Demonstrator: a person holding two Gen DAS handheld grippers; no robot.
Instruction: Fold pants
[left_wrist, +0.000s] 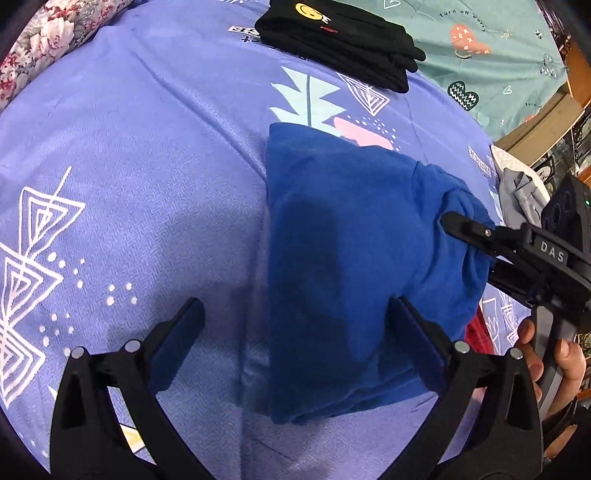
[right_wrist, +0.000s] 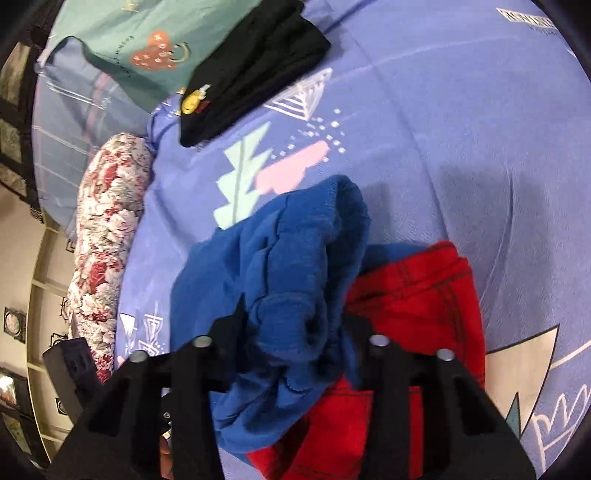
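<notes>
The blue pants (left_wrist: 343, 258) lie partly folded on the purple bedsheet (left_wrist: 147, 166). My left gripper (left_wrist: 295, 336) is open just above their near left part, one finger over the sheet, one over the cloth. My right gripper (right_wrist: 295, 332) is shut on a bunched end of the blue pants (right_wrist: 288, 280) and holds it up off the bed. It shows in the left wrist view (left_wrist: 458, 225) at the pants' right edge. A red garment (right_wrist: 406, 332) lies under that raised end.
Folded black pants (left_wrist: 340, 40) with a yellow smiley lie at the far side of the bed. A green pillow (left_wrist: 498, 55) is behind them, a floral bolster (right_wrist: 107, 240) along the edge. Grey clothes (left_wrist: 521, 188) lie at the right.
</notes>
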